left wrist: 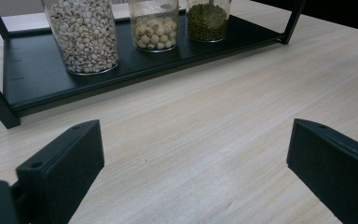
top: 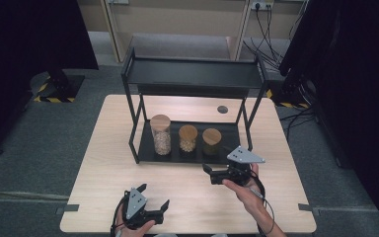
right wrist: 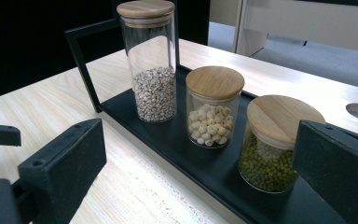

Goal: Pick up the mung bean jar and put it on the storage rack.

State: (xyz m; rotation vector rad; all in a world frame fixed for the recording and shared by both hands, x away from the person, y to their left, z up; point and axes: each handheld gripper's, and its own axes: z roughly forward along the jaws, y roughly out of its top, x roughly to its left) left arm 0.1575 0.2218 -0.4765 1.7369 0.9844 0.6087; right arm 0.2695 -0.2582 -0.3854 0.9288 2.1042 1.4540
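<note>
- Now the right gripper [top: 208, 174] hangs just above the table [top: 103, 163], its jaws spread wide with nothing between them, held by a hand [top: 246, 190] that comes in from the near edge.
- Ahead of those jaws, in the right gripper view, three glass jars with wooden lids stand in a row on the bottom tray of a black rack [right wrist: 205, 163].
- Nearest to this gripper is the short jar [right wrist: 275, 144] of green beans; it sits just beyond the right jaw, which covers part of its side, and nothing touches it.
- Next along, a little farther off, is the middle jar [right wrist: 210, 108] of pale round seeds, close beside the short jar but apart from it.
- Farthest from the right gripper stands the tall jar [right wrist: 153, 65], about half full of small grey-white grains.
- Behind and to the side of it, the left gripper [top: 154, 201] is at the near table edge, jaws likewise wide apart and holding nothing, well back from the rack.
- From the left gripper view, bare tabletop lies between its jaws, and the three jars stand well ahead, the tall jar toward the left jaw's side.
- Above the jars, the rack's top shelf [top: 192, 74] spans the tray.
</note>
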